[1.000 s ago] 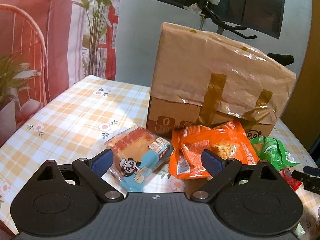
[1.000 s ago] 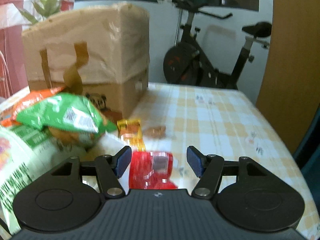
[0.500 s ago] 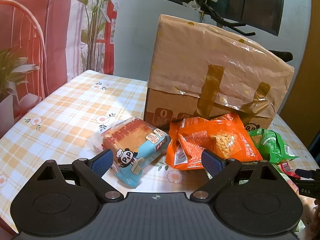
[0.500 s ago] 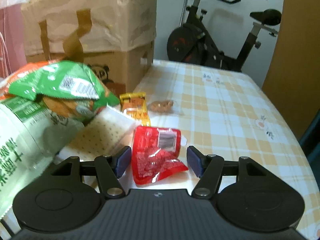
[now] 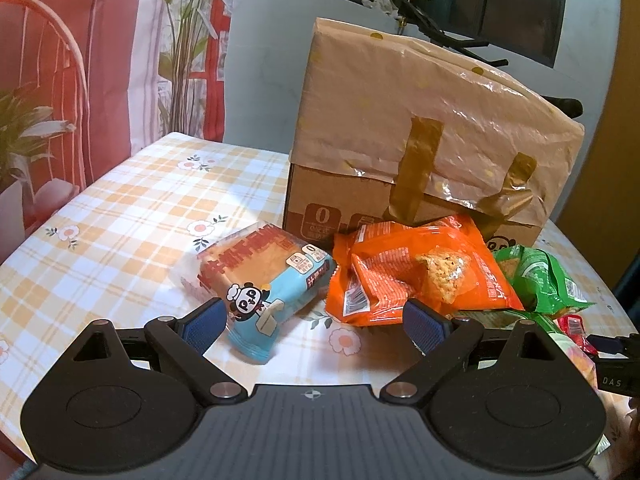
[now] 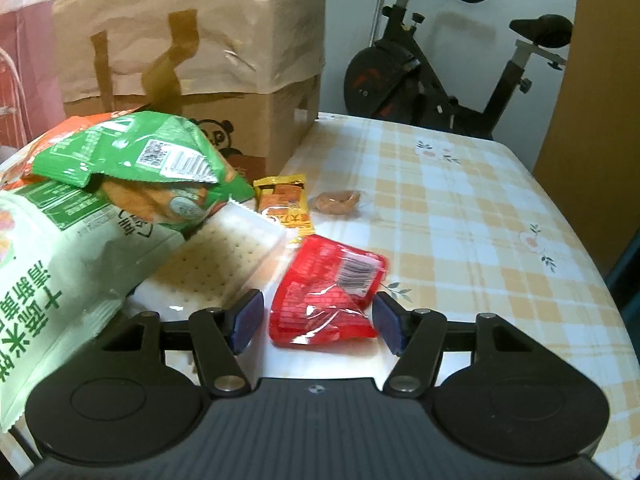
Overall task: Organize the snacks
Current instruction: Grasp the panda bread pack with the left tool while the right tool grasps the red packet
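On the checked tablecloth point(image 6: 460, 216), between the pads of our right gripper point(image 6: 318, 320), lies a red snack packet point(image 6: 326, 294), its long axis running from near-left to far-right, barcode end pointing away toward the right. The jaws stand partly apart; the right pad looks to be at the packet's edge, the left pad shows a gap, and we cannot tell whether either presses. Our left gripper point(image 5: 316, 320) is spread wide over bare cloth, holding nothing; just beyond it a blue-and-orange cake pack point(image 5: 264, 280) lies with its long axis diagonal, its blue end toward the gripper. Beside that sit orange snack bags point(image 5: 416, 276), and both lie before a taped cardboard box point(image 5: 420, 132). Only the right wrist view shows a yellow packet point(image 6: 284, 204), a white perforated sheet point(image 6: 224, 260), a small brown wrapped piece point(image 6: 336, 202) and an exercise bike point(image 6: 452, 76). The green bag point(image 6: 132, 160) appears in both views.
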Demonstrator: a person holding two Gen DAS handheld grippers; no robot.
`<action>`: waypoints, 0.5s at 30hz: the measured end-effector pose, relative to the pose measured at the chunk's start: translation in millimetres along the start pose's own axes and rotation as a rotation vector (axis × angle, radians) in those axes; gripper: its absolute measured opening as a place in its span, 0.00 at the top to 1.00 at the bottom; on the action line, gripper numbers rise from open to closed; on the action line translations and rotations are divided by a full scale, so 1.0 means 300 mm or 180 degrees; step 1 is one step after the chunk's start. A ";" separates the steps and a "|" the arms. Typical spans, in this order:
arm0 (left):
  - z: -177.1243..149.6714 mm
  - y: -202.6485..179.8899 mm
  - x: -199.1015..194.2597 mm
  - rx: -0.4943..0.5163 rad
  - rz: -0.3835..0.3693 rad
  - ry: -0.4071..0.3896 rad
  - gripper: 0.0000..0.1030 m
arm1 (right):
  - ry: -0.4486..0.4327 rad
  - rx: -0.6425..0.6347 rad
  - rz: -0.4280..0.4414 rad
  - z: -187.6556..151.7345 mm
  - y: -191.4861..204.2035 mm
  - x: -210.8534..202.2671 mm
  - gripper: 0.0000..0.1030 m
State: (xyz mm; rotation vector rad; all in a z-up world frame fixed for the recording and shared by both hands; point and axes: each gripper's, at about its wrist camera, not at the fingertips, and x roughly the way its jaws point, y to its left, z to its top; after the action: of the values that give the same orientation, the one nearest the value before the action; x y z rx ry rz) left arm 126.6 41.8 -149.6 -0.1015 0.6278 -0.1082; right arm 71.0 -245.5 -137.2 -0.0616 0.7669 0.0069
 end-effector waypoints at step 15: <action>-0.027 -0.007 -0.003 0.0052 0.0007 0.0041 0.07 | -0.0076 0.0121 0.0154 -0.008 -0.016 0.009 0.47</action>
State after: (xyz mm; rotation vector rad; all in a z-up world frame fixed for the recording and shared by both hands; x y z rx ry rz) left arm 121.0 39.4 -155.3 -0.0844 0.6397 -0.1119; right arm 71.5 -250.6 -140.5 -0.0068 0.7444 0.0391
